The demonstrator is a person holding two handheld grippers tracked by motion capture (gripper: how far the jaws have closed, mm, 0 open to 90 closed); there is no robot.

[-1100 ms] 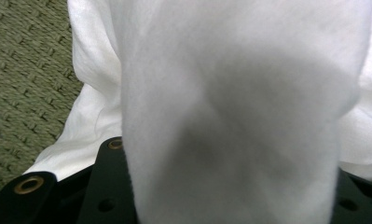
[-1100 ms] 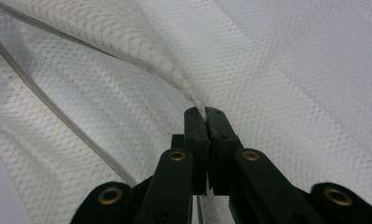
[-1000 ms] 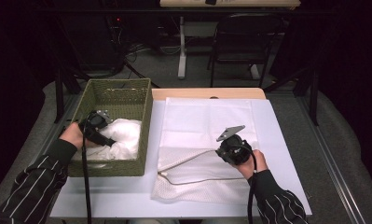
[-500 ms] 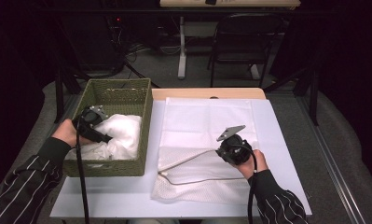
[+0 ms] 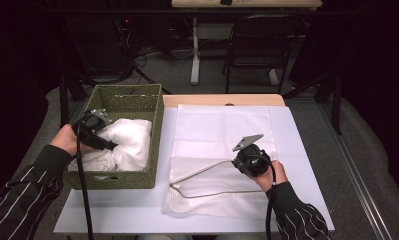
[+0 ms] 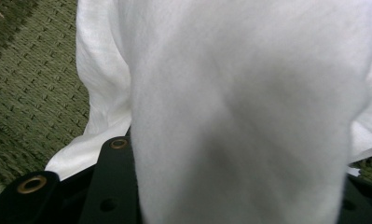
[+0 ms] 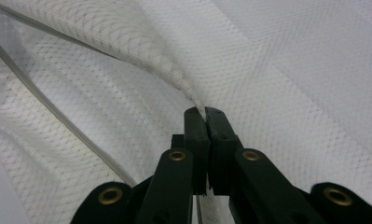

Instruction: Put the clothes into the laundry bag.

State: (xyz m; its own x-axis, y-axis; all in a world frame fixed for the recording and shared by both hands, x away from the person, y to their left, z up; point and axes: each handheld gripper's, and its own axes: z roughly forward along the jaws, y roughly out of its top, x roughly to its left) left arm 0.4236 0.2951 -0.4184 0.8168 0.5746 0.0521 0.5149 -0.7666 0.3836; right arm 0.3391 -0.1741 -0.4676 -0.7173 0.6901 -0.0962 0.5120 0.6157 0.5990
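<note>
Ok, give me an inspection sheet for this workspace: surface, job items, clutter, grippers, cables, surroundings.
Surface: white table, wooden strip at its far edge.
Job's things: white cloth in green woven basket; white mesh laundry bag lying flat, mouth edge lifted.
Clutter: nothing seen.
Grippers: left gripper closed on the cloth in the basket; right gripper shut on the bag's edge.
Cables: a black cable trails from each gripper toward the person.
Surroundings: dark room, chair, desk behind.

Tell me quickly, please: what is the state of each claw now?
Left claw: closed on the white cloth in the basket.
Right claw: closed on the mesh bag edge.
</note>
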